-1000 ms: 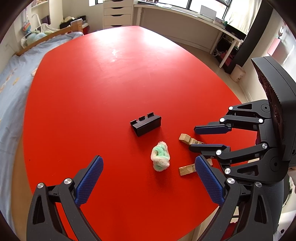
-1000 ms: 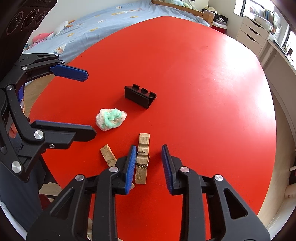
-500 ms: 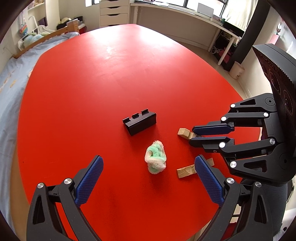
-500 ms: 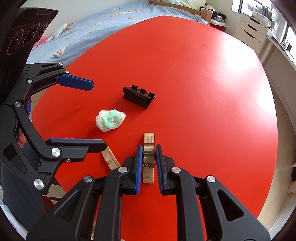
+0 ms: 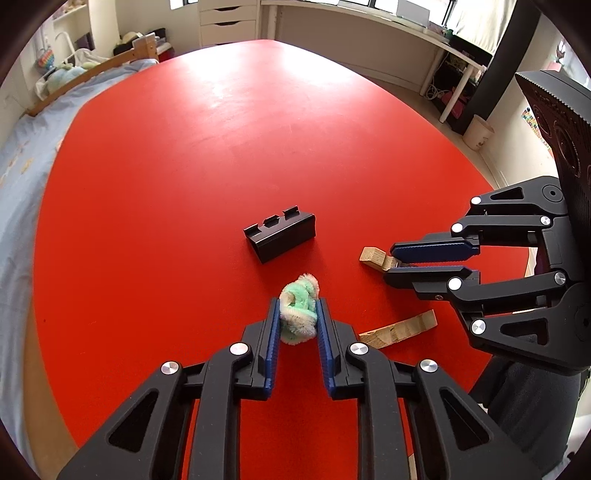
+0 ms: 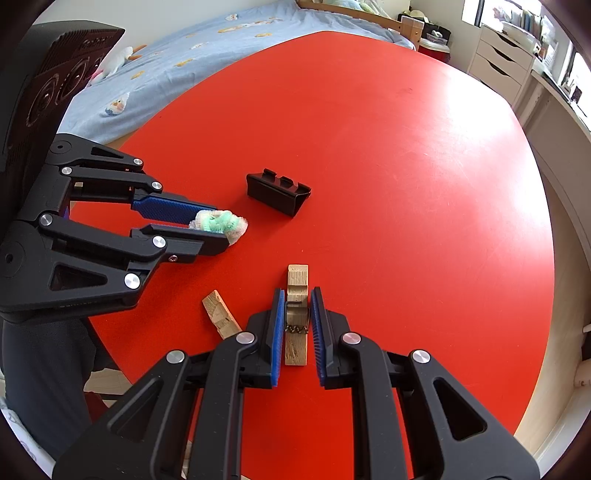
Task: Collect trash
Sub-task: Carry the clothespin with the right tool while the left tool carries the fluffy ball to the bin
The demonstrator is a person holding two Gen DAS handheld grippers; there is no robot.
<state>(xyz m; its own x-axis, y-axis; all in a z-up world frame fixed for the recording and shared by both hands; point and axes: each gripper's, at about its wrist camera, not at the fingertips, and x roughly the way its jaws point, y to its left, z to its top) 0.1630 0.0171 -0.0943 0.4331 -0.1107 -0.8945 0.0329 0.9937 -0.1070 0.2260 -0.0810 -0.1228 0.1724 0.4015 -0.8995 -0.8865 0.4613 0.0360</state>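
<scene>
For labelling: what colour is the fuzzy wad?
Mint green and white fuzzy wad; left wrist view shows it best.

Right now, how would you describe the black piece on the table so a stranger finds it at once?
Look at the red table. Near its middle lies the black piece, a small block with notches along its top edge, apart from both grippers. Unlike the fluffy green ball and the wooden clip, it is dark, hard-edged plastic.

red table, bed, white drawers
</scene>
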